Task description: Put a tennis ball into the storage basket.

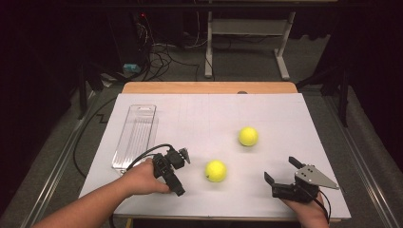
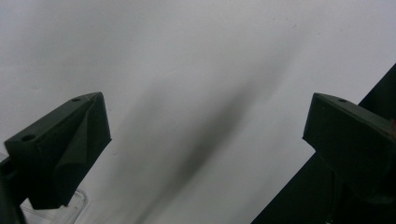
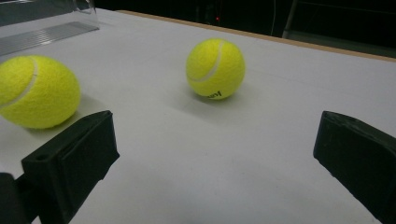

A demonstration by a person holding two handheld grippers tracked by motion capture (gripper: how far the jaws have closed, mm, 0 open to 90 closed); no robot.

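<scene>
Now, left gripper [image 1: 179, 171]: jaws spread wide, nothing between them, near the table's [image 1: 285, 114] front edge, left of centre.
Right gripper [image 1: 281, 172]: jaws wide apart, empty, by the front right corner.
Near ball [image 1: 215, 171]: between the two grippers, close to the front edge.
Far ball [image 1: 248, 136]: mid-table, apart from both.
Risk: a jaw nudging a ball off-centre would likely send it rolling toward an edge.
Clear tray [image 1: 135, 135]: along the left edge, apparently empty.
</scene>
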